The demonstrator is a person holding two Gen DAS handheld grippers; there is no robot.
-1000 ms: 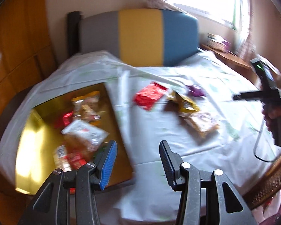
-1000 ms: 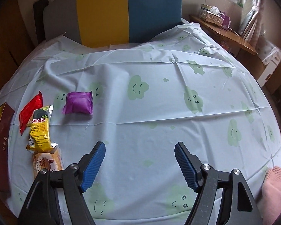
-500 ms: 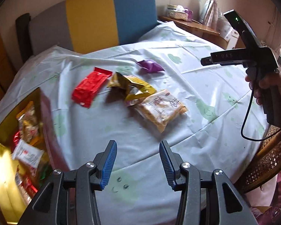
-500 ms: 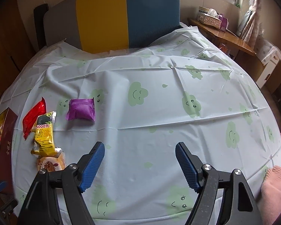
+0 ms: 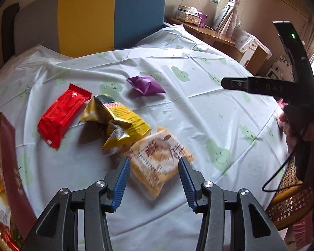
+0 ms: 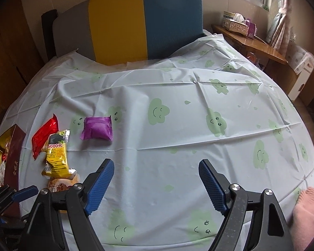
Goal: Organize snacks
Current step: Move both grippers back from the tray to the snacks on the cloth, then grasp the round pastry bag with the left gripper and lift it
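Orange packet [image 5: 159, 163] diagonal between left tongs [image 5: 153, 179]

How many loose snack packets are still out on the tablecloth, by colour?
Red foil packet: 1
Yellow crinkled packet: 1
Orange printed packet: 1
Purple pillow packet: 1
Total: 4

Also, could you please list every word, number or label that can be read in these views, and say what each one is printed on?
"5000元": yellow snack packet, on its red band.
"DAS": black bar of the right gripper, seen from the left wrist; a letter before it is unclear.
Orange snack packet: large brown characters, too blurred to read.
Dark red box: gold characters on its wall, too small to read.
Tissue box: print too small to read.
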